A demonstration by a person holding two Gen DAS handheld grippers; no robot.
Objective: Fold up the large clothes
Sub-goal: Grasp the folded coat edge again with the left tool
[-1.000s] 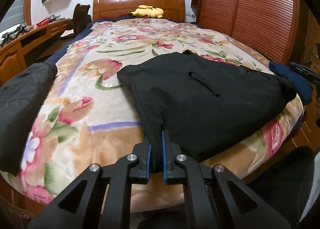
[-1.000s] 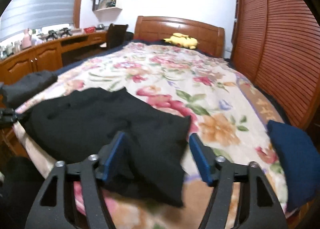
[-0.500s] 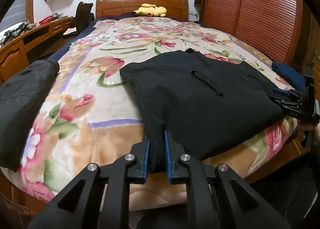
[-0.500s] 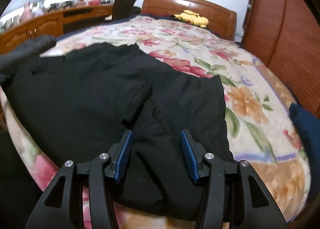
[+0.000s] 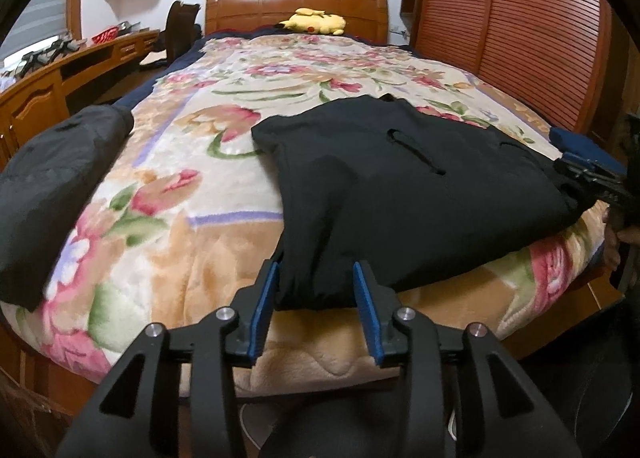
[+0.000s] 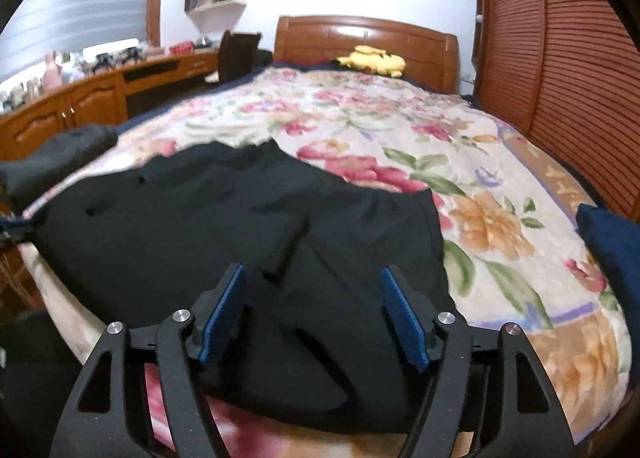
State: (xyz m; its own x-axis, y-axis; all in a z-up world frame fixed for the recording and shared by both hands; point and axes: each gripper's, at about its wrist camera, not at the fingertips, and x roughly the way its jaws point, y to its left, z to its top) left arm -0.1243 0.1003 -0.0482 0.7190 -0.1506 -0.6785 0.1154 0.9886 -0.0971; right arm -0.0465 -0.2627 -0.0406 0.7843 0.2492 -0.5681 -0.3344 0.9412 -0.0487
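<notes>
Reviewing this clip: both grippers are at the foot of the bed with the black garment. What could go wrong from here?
1. The left gripper has just been opening; the black garment hem between its pads overhangs the bed edge and might slide down.
2. The right gripper, also just opening, straddles loose wrinkles; closing there may pinch a bunched fold.
3. The navy item lies close; a wide fold could snag it.

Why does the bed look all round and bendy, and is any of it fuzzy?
Both views bulge through fisheye lenses with dark corners, so the bed curves. The left wrist view is fairly sharp on the black garment. The right wrist view is blurrier: the blanket's flowers smear. No harsh glare in either view.
</notes>
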